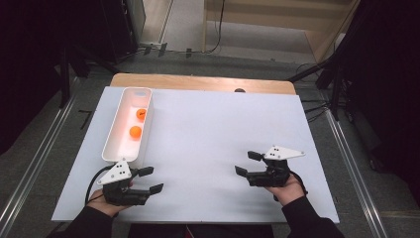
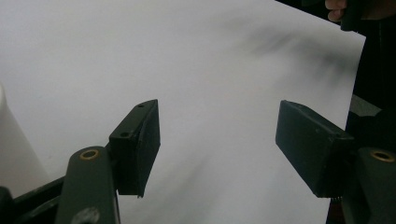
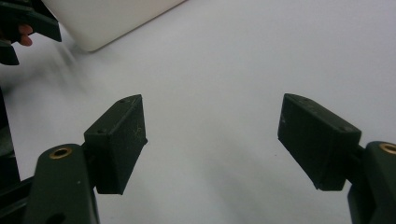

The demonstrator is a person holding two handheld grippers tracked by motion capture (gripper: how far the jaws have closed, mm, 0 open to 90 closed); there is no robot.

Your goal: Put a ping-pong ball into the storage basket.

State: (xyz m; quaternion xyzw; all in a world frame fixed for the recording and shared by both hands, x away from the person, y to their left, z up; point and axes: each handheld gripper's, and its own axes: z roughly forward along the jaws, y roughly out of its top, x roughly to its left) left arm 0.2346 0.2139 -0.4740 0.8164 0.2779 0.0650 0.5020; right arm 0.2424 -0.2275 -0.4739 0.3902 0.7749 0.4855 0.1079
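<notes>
desk: wooden top, most of it covered by a white sheet; a strip of bare wood shows along the far edge.

white tray: long, narrow, open-topped, lying near the sheet's left edge and running from the far left corner toward the near edge. its near end sits just beside the left gripper. a pale corner of it shows in the left gripper view and in the right gripper view.

orange balls, two: both inside the tray, in its far half. one lies nearer the far end, the other nearer the middle, close together but apart.

left gripper: held in a hand near the sheet's near left corner, jaws set wide apart, nothing between them, pointing right across the sheet.

right gripper: held in a hand toward the sheet's near right corner, jaws set wide apart, nothing between them, pointing left. the two grippers face each other, well apart.
</notes>
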